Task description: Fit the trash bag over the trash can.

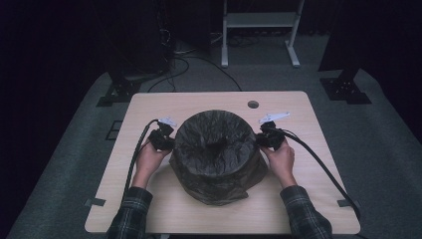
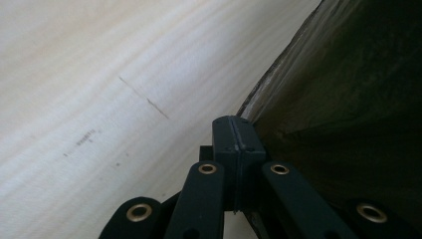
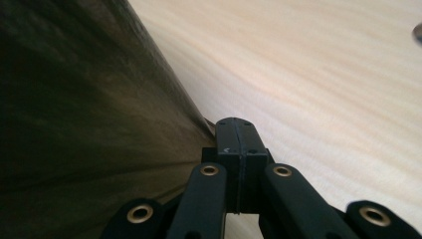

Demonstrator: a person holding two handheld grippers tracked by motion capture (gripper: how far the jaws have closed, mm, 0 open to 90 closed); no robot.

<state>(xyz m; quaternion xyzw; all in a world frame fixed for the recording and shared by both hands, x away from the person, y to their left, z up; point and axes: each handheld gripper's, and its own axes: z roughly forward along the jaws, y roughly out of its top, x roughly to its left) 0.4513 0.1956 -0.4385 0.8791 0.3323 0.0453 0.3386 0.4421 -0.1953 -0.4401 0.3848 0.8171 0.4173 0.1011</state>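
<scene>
Plastic, black and crinkled, covers the bin [image 1: 217,152] that stands in the middle of our tabletop [image 1: 149,107]. We hold the left claw [image 1: 166,141] against the bag's left flank and the right claw [image 1: 263,138] against its right flank, both up near the rim. In each gripper view the jaws are pressed flat together, and whether any film is nipped between them we cannot tell. The pale wood runs just beside each claw.
</scene>
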